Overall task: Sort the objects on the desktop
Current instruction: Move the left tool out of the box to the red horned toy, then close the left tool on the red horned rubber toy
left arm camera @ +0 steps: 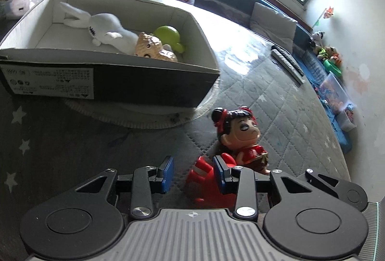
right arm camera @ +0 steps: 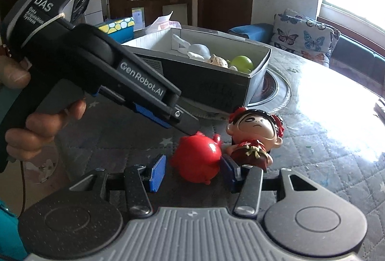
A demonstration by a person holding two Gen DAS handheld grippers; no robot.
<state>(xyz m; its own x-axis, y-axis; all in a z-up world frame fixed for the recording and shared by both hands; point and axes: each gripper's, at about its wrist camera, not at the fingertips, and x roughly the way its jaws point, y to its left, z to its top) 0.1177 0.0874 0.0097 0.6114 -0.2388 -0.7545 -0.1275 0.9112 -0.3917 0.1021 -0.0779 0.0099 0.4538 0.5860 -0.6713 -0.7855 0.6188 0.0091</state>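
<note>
A round table (left arm camera: 276, 102) under a quilted grey cloth fills the room's foreground. On it sits an open shoebox (left arm camera: 144, 82) holding a white rabbit (left arm camera: 105, 29), a tan owl (left arm camera: 154, 49) and a green toy (left arm camera: 168, 34).

Just in front of the box, on the cloth, lie two toys still to be sorted: a doll (right arm camera: 255, 133) in a red dress, tipped on its back, and a red pig (right arm camera: 197, 157) touching its side.

Both grippers point down at the pig. The right gripper (right arm camera: 192, 172) has its jaws partly open and empty, the pig between them; the right pad seems to touch it, the left stands clear.

The left gripper (left arm camera: 193, 174), held by a hand (right arm camera: 36, 126), comes in from the pig's far left. Its jaws are part open and hold nothing; one fingertip (right arm camera: 190, 128) rests at the pig's top. The pig lies to the right of its gap.

The right gripper looks better placed to close on the pig.
</note>
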